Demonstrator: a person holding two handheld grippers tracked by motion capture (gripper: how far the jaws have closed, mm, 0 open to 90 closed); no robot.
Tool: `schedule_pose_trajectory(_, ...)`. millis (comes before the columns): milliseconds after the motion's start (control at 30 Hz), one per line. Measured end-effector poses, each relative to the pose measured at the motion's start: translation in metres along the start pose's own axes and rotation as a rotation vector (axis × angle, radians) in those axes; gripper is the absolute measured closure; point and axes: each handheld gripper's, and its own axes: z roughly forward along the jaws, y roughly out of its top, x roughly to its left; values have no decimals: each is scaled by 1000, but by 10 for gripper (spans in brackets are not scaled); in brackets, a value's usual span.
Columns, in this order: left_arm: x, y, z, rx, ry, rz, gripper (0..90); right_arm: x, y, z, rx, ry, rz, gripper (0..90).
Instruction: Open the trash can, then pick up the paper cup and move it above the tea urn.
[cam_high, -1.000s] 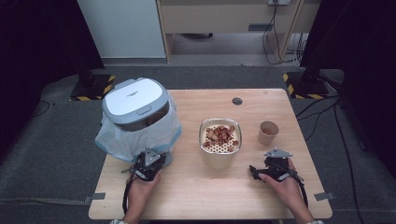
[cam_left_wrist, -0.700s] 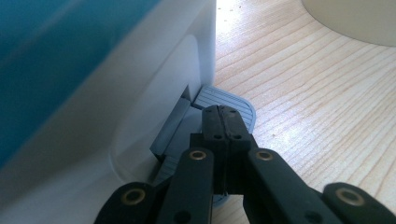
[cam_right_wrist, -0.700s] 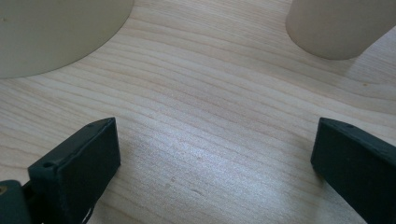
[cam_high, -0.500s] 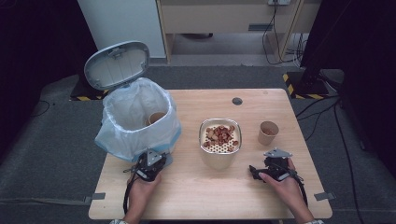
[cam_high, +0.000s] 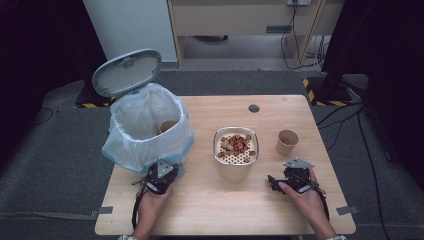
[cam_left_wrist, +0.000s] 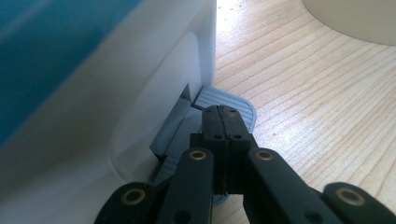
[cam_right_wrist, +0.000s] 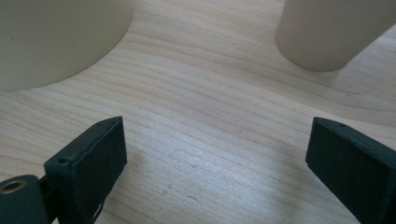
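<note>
A: What do the tools look like?
B: The left gripper (cam_left_wrist: 223, 122) is black, with brass-coloured rivets on its link arms. The right gripper (cam_right_wrist: 215, 158) has blocky black pads. Each carries a grey three-cornered plate and a black cable.

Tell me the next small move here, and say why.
Probably the right gripper should reach for the small brown paper cup and close on it. The left gripper, jaws shut, presses the grey ribbed pedal of the white bag-lined bin, whose grey lid stands open. The right gripper's jaws have just been closing a little with nothing between them, low over the wooden table.
</note>
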Motion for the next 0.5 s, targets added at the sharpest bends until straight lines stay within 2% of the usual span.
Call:
schedule_pose_trajectory(100,0,0,0,0,0,0,897,-1,1,-3,-12,-8,8,68)
schedule_pose_trajectory(133,0,0,0,0,1,-1,897,-3,2,-6,-29,-26,33,74)
schedule_pose_trajectory(267,0,0,0,-1,1,-2,897,-7,3,-12,-46,-55,71,90)
schedule_pose_trajectory(333,0,0,0,0,1,-1,897,-9,5,-15,-58,-76,73,97)
schedule_pose_trajectory(500,0,0,0,-1,1,-1,897,-14,17,-24,-91,-90,94,107)
